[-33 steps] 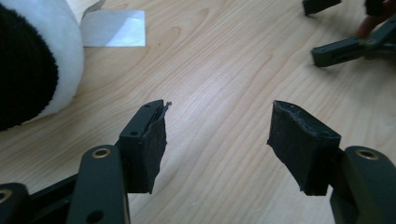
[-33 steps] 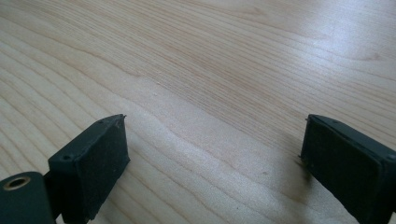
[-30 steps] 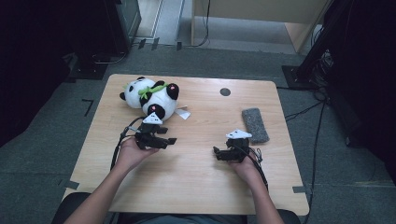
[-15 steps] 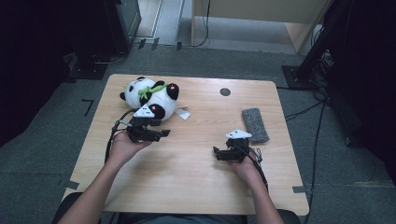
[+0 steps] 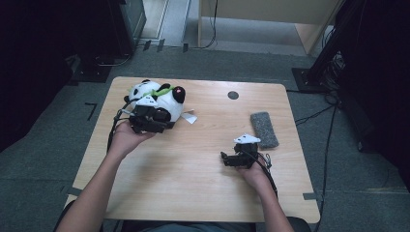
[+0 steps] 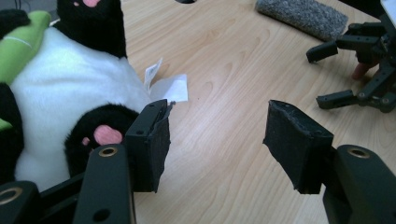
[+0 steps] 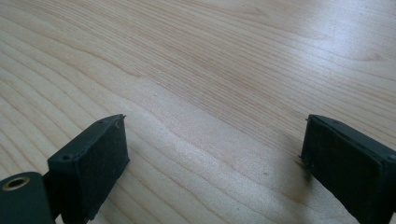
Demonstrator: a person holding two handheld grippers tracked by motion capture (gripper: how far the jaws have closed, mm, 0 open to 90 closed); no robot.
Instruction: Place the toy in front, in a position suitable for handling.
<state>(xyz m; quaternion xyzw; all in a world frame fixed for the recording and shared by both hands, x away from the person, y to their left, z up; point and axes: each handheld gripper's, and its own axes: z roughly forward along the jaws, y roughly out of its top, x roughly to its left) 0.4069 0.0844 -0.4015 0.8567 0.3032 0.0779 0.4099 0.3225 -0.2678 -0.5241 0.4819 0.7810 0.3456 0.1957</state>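
Here the left claw [image 5: 167, 124] (jaws apart, just closing, gripping nothing) edges the panda [image 6: 70, 88]; bare table [image 5: 193, 164] stretches rightward.

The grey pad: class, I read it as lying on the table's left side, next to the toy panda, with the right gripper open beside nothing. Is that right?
Not quite. The grey pad lies on the table's right side, just beyond the right gripper, far from the toy panda, as the high view shows. The right gripper is indeed open on bare wood.

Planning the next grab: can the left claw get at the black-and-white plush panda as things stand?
Probably yes. The left claw stands open right beside the black-and-white plush panda, one pad by its paw, nothing between them; only bare wooden table lies in the gap.
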